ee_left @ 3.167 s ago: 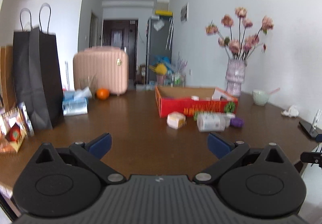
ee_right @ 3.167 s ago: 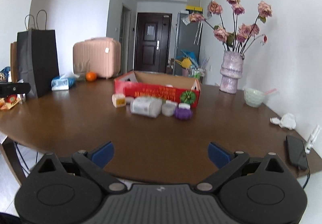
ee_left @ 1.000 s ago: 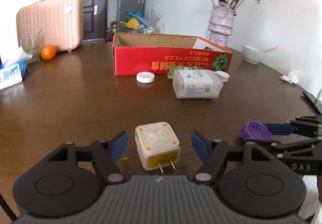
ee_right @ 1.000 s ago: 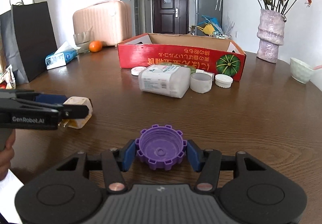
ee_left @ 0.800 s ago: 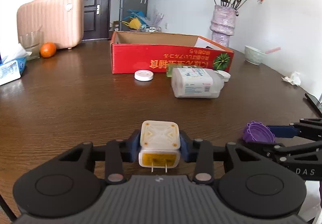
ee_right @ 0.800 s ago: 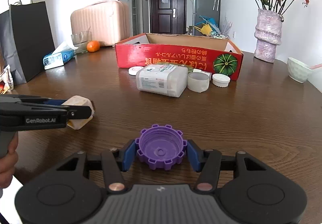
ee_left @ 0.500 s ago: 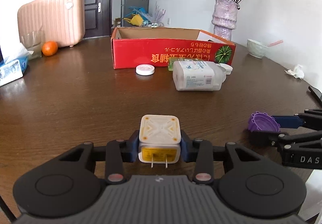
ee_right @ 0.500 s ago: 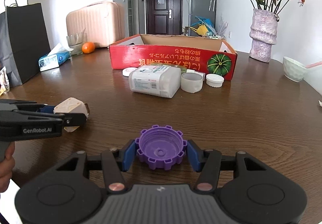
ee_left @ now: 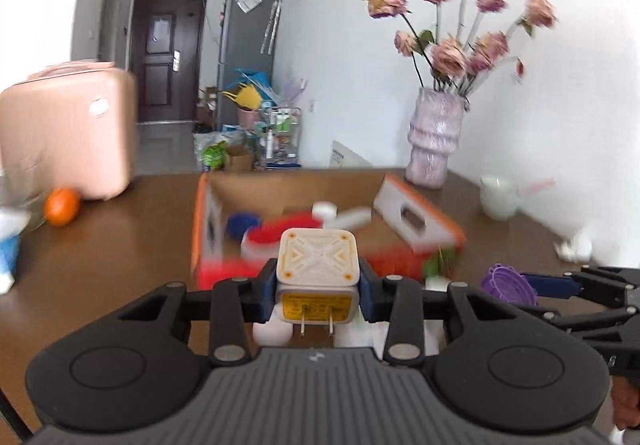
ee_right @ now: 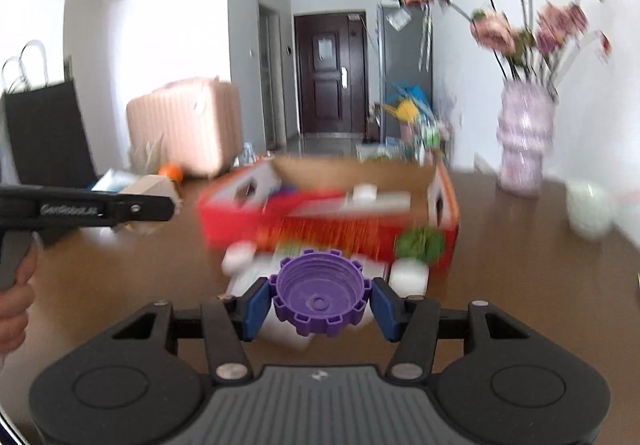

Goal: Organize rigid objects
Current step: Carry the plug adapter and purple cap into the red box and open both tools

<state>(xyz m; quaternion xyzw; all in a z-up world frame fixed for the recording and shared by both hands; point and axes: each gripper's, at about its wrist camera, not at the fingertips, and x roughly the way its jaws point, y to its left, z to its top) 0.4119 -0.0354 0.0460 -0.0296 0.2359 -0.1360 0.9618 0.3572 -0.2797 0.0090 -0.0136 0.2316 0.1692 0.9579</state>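
Observation:
My left gripper [ee_left: 318, 287] is shut on a white plug adapter [ee_left: 317, 269] with a yellow label and holds it in the air in front of the red cardboard box [ee_left: 208, 273]. My right gripper [ee_right: 319, 303] is shut on a purple ridged cap [ee_right: 319, 297], also raised before the box [ee_right: 332, 235]. The cap shows at the right of the left wrist view [ee_left: 506, 283]. The box holds several small items, blurred. A white bottle [ee_right: 256, 277] and white lids lie in front of the box, partly hidden by the grippers.
A purple vase of pink flowers [ee_left: 436, 143] and a pale bowl [ee_left: 498, 197] stand at the right. A pink suitcase [ee_left: 64, 129], an orange [ee_left: 61, 206] and a black bag [ee_right: 48, 133] are at the left. Crumpled tissue [ee_left: 572, 247] lies at the right.
Both grippers have risen off the table and moved forward toward the box, each still holding its object. The view now looks down into the box, with motion blur.

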